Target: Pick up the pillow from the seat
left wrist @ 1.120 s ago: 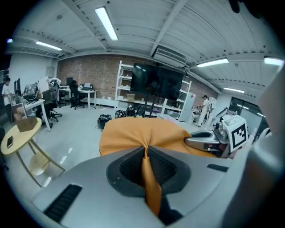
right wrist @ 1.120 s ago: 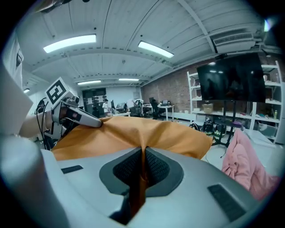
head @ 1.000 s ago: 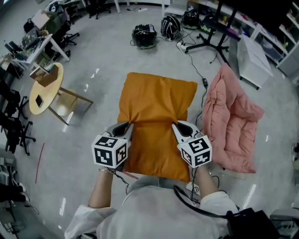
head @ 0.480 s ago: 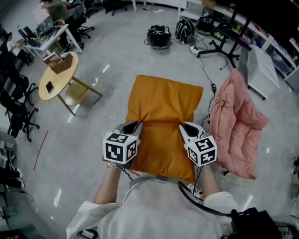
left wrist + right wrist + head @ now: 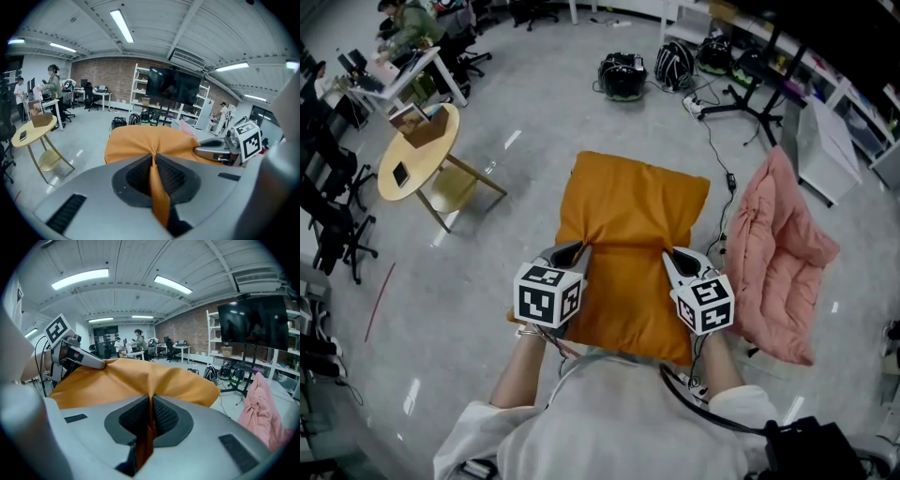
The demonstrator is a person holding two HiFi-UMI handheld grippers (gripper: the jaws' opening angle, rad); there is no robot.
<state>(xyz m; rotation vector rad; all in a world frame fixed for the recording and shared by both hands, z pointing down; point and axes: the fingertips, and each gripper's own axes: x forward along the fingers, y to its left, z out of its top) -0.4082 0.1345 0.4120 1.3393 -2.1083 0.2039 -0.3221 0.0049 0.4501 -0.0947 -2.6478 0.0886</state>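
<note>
An orange pillow (image 5: pixel 628 234) hangs in the air in front of the person, held flat between both grippers. My left gripper (image 5: pixel 577 249) is shut on the pillow's left side, with orange fabric (image 5: pixel 157 187) pinched between its pads. On the right side my right gripper (image 5: pixel 669 255) is shut on a fold of the same fabric (image 5: pixel 145 437). The pillow (image 5: pixel 154 143) spreads out beyond the left jaws, and the right gripper (image 5: pixel 220 151) shows across it. In the right gripper view the pillow (image 5: pixel 140 380) stretches over to the left gripper (image 5: pixel 79 357). No seat shows beneath it.
A pink cushion (image 5: pixel 778 262) lies on the floor at the right. A round wooden side table (image 5: pixel 417 155) stands at the left. Bags (image 5: pixel 623 75) and a stand with cables (image 5: pixel 741 103) lie farther ahead. Desks with people (image 5: pixel 47 93) are at the far left.
Both grippers and the pillow have kept their hold. The view has shifted slightly, so the pillow sits a little lower and to the right in frame.
</note>
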